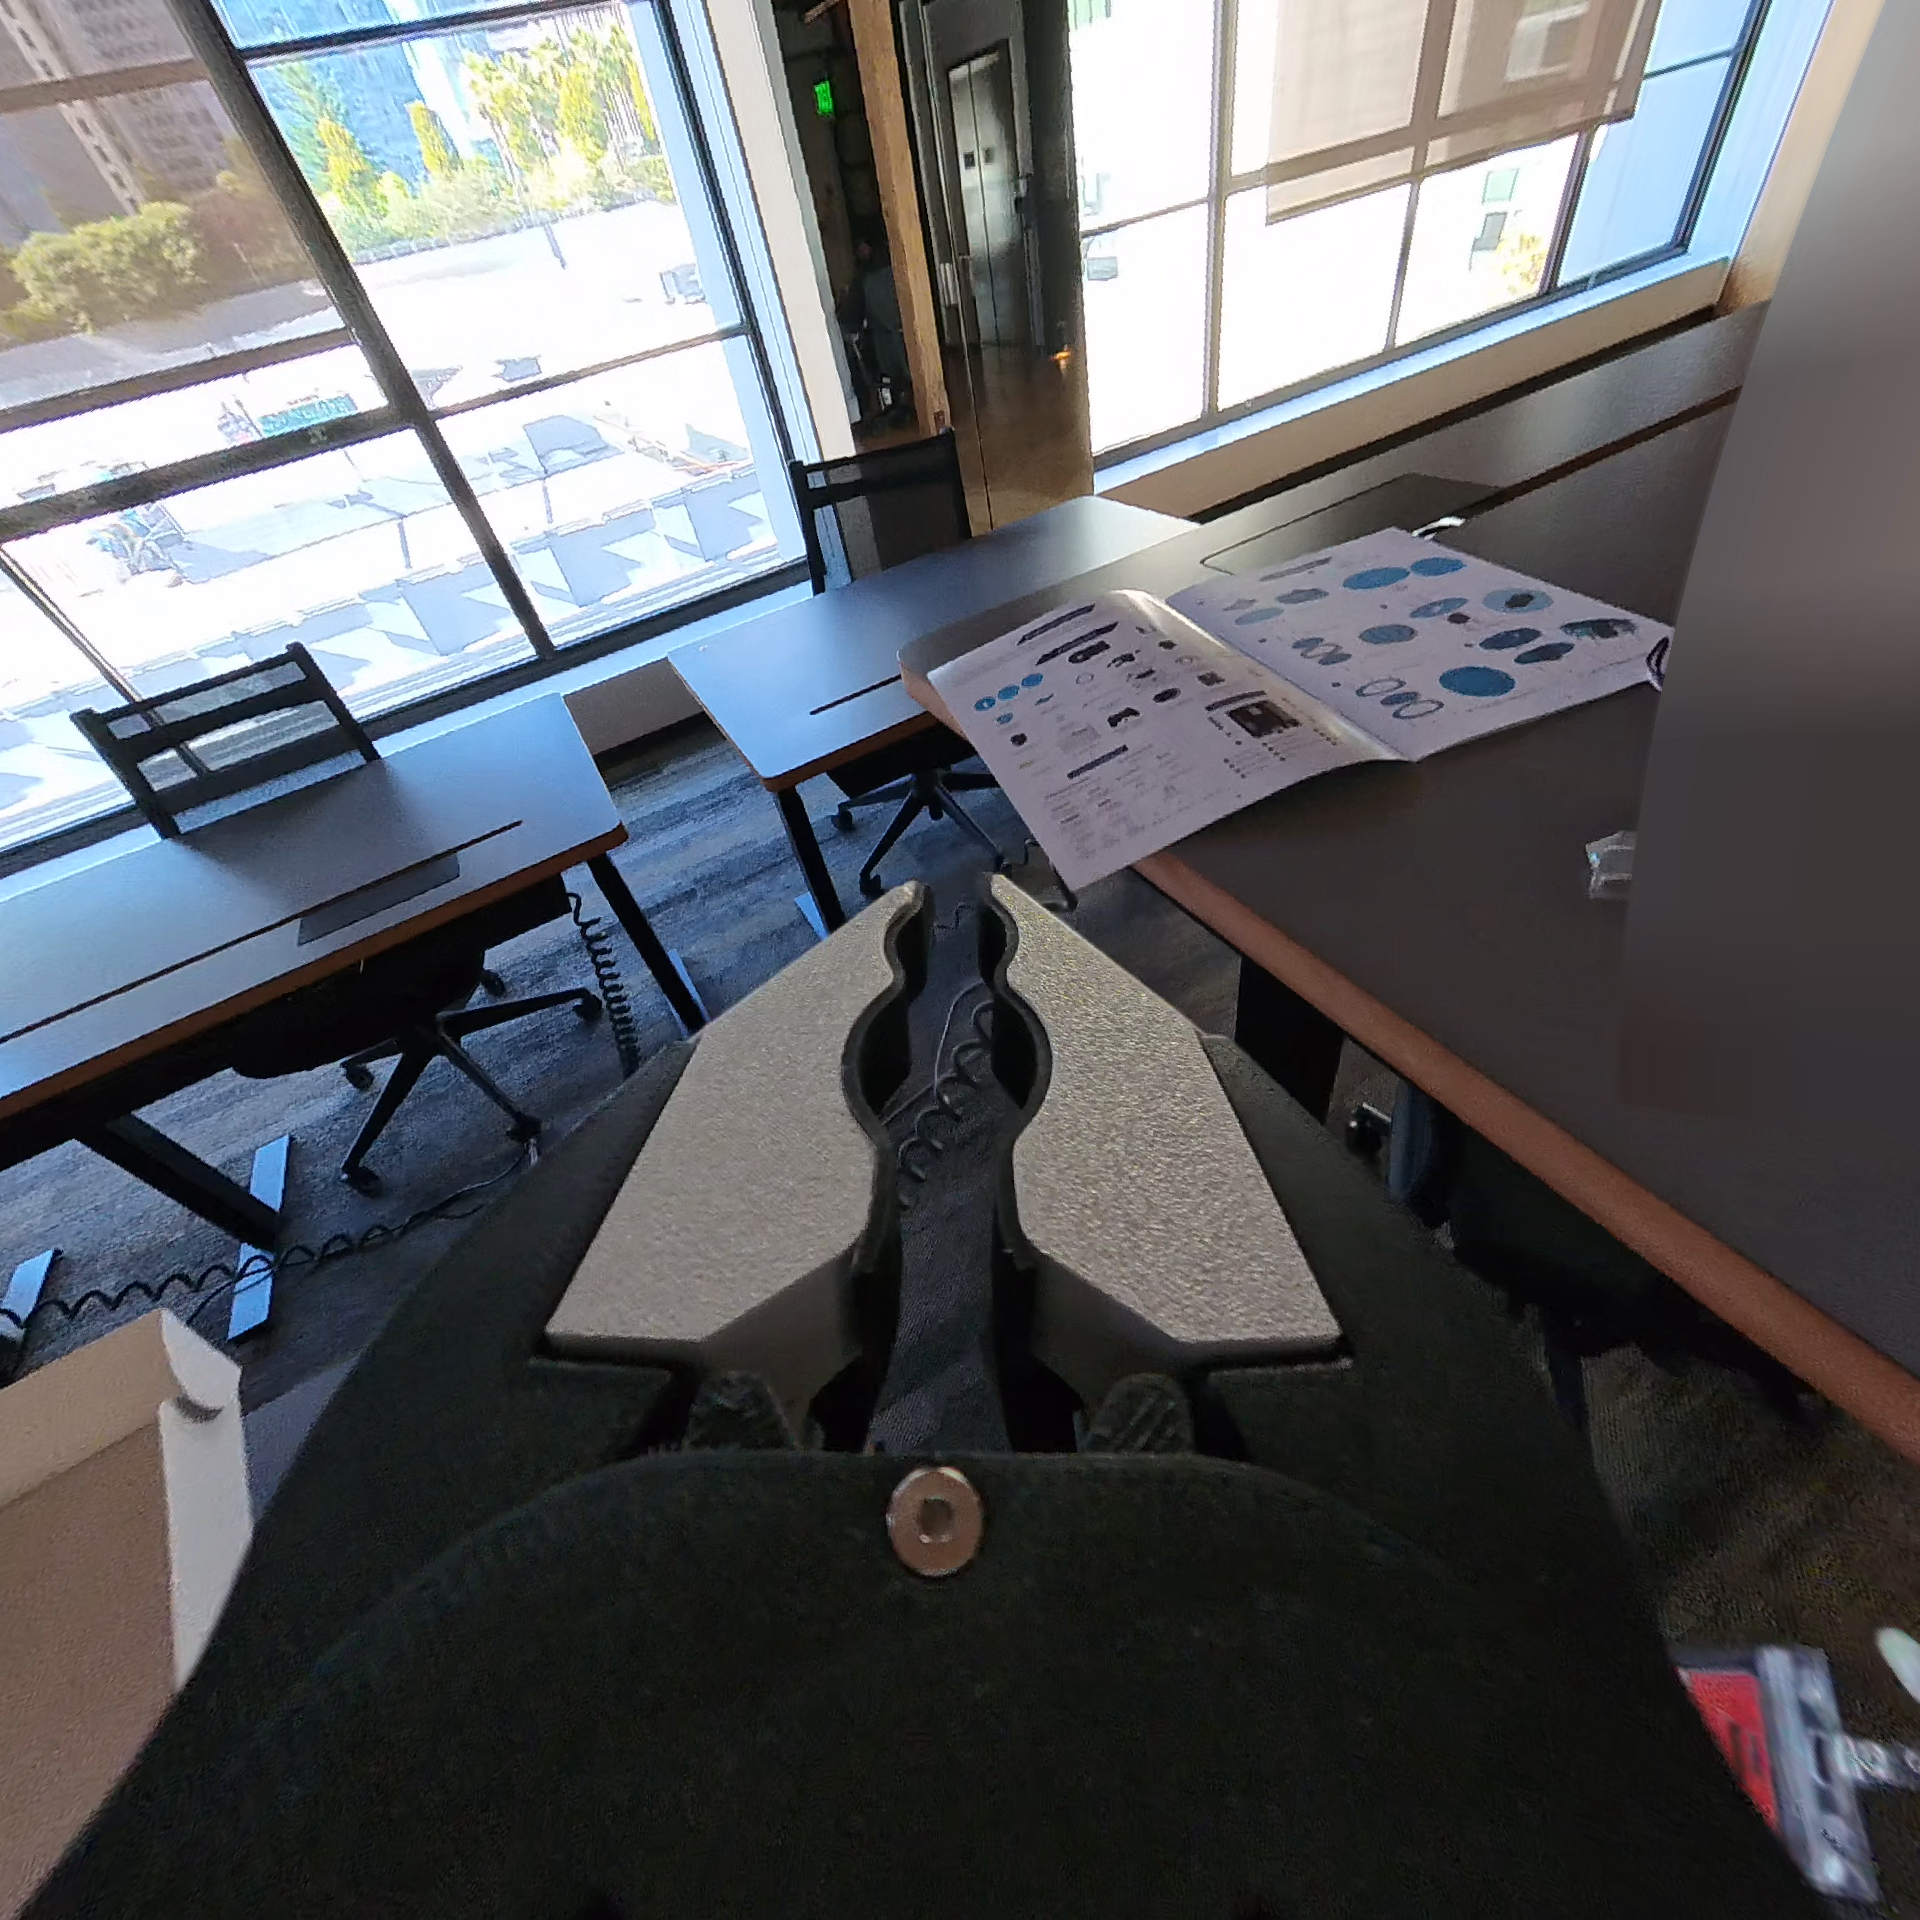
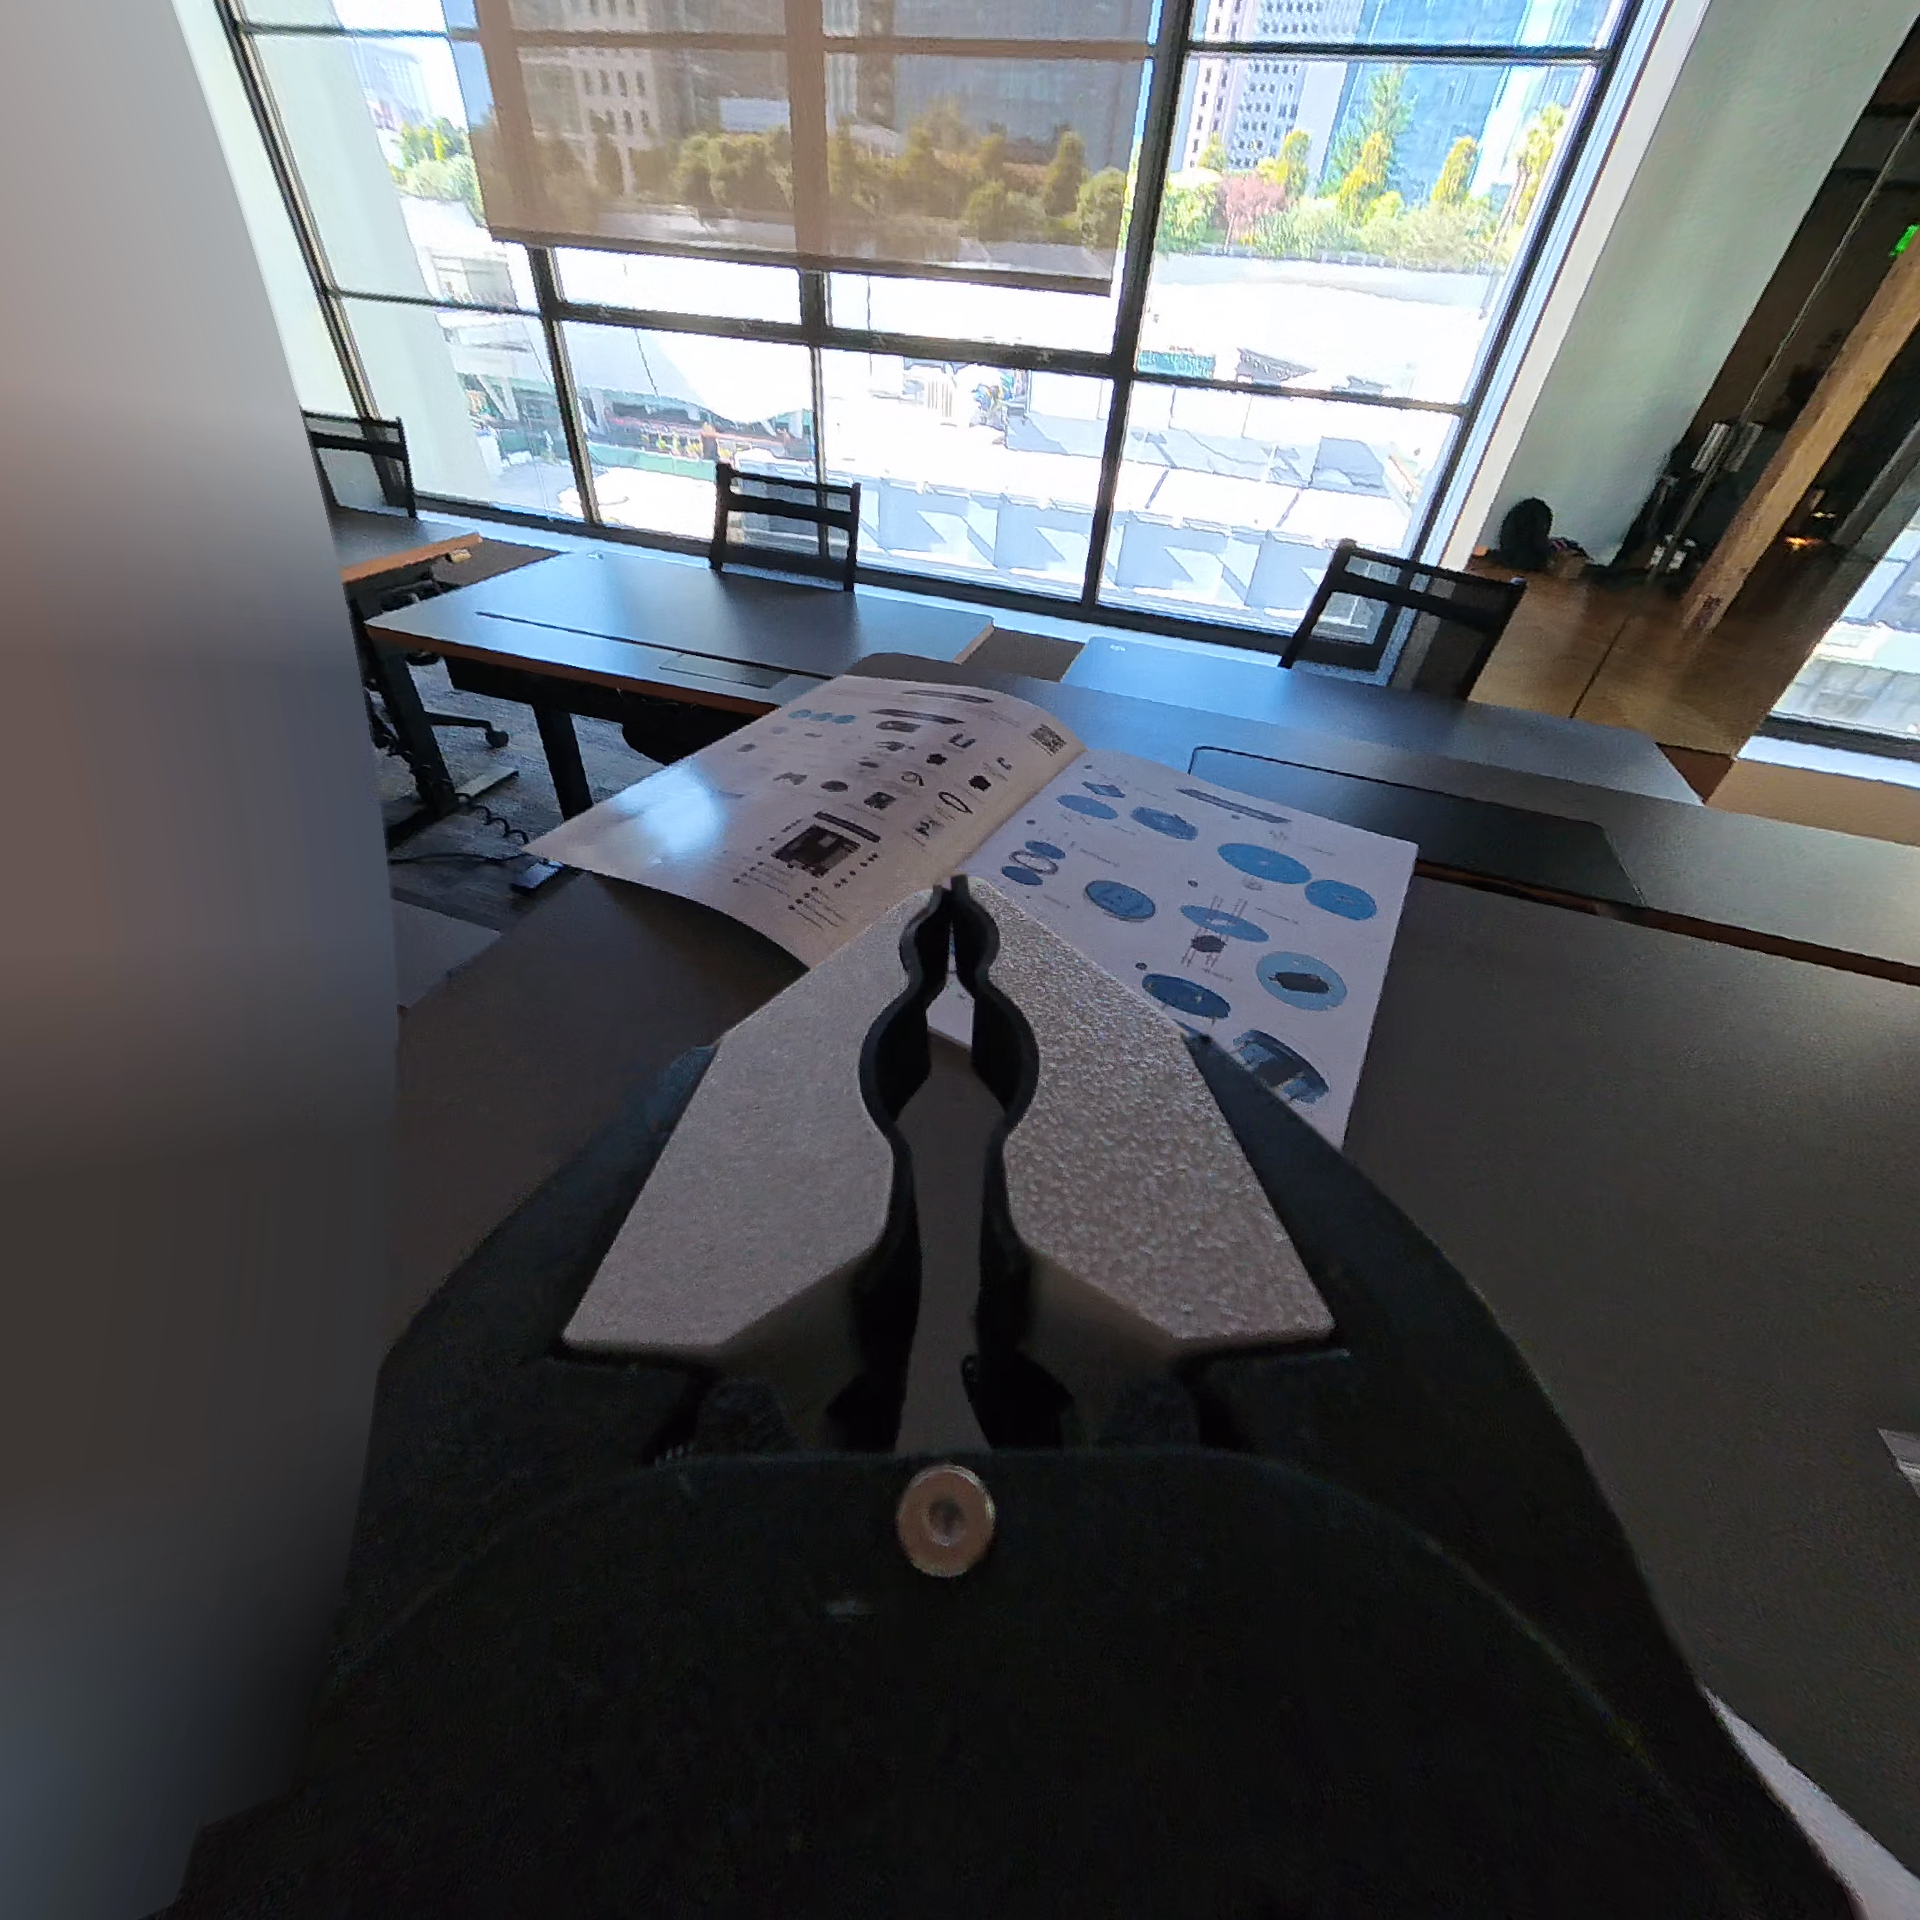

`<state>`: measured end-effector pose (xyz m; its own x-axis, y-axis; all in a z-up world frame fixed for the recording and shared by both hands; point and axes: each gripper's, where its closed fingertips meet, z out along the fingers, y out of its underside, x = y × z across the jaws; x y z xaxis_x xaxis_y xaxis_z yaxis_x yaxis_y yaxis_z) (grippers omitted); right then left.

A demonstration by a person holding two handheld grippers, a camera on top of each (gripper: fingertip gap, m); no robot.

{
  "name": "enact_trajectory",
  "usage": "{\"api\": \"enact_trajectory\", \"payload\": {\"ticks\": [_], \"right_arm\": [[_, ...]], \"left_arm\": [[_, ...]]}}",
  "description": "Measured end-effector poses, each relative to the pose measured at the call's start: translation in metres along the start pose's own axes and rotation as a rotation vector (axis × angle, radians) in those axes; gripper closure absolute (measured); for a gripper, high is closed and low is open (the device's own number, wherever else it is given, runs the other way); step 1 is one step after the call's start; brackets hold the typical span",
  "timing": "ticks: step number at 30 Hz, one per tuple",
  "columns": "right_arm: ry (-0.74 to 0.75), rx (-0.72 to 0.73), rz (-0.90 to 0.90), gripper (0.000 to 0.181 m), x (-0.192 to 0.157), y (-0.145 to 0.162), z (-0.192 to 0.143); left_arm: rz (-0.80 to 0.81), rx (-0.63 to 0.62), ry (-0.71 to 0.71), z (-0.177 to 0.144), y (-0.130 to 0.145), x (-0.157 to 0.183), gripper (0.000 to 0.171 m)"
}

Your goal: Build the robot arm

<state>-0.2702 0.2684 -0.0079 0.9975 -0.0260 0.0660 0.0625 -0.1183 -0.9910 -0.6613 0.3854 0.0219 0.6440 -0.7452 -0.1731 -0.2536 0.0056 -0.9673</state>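
Observation:
An open booklet (image 1: 1299, 686) with blue and black pictures lies on a dark table (image 1: 1455, 935), its left page hanging over the table's edge. My left gripper (image 1: 954, 896) hangs in the air left of that table, over the carpet, just below the overhanging page. Its fingertips stand slightly apart with nothing between them. In the right wrist view the booklet (image 2: 1143, 862) lies ahead on the table (image 2: 1610, 1091). My right gripper (image 2: 954, 896) is above the table at the booklet's near edge, close to its fold. Its fingertips touch and hold nothing.
Two more dark desks (image 1: 312, 831) (image 1: 831, 644) with office chairs stand by large windows. A coiled cable (image 1: 613, 987) hangs under the nearer desk. A white box (image 1: 83, 1507) is at lower left. A small clear plastic piece (image 1: 1608, 862) lies on the table. Across from one pair of fingers to the other is roughly 40 centimeters.

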Motion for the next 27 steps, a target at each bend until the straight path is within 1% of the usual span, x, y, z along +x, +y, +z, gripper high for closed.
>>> {"api": "enact_trajectory", "payload": {"ticks": [3, 5, 7, 10, 14, 17, 20, 22, 24, 27], "right_arm": [[0.098, -0.029, -0.125, 0.181, 0.008, 0.004, 0.002], [0.137, -0.047, -0.155, 0.181, 0.012, 0.007, 0.003], [0.11, -0.068, -0.095, 0.181, 0.012, 0.013, 0.006], [0.093, -0.085, -0.025, 0.181, 0.016, 0.019, 0.009], [0.096, -0.098, -0.023, 0.181, 0.016, 0.022, 0.01], [0.107, -0.106, -0.032, 0.181, 0.016, 0.022, 0.009], [0.123, -0.095, -0.06, 0.181, 0.015, 0.017, 0.005], [0.144, -0.087, -0.097, 0.181, 0.014, 0.012, 0.001], [0.132, -0.078, -0.121, 0.181, 0.006, 0.008, -0.002], [0.117, -0.084, -0.183, 0.181, -0.008, 0.008, -0.002]], "left_arm": [[-0.042, 0.047, 0.025, 0.014, -0.004, -0.001, 0.169], [-0.077, 0.058, 0.059, 0.023, -0.004, 0.001, 0.17], [-0.1, 0.05, 0.09, 0.031, -0.002, 0.004, 0.17], [-0.09, 0.044, 0.092, 0.038, -0.001, 0.003, 0.171], [-0.092, 0.04, 0.099, 0.042, 0.001, 0.002, 0.171], [-0.105, 0.038, 0.095, 0.039, 0.006, 0.001, 0.171], [-0.102, 0.03, 0.057, 0.021, 0.015, 0.001, 0.171], [-0.09, 0.012, -0.031, -0.003, 0.028, -0.008, 0.171], [-0.113, -0.021, -0.12, -0.033, 0.044, -0.019, 0.17], [-0.167, -0.108, -0.182, -0.079, 0.083, -0.027, 0.165]]}}
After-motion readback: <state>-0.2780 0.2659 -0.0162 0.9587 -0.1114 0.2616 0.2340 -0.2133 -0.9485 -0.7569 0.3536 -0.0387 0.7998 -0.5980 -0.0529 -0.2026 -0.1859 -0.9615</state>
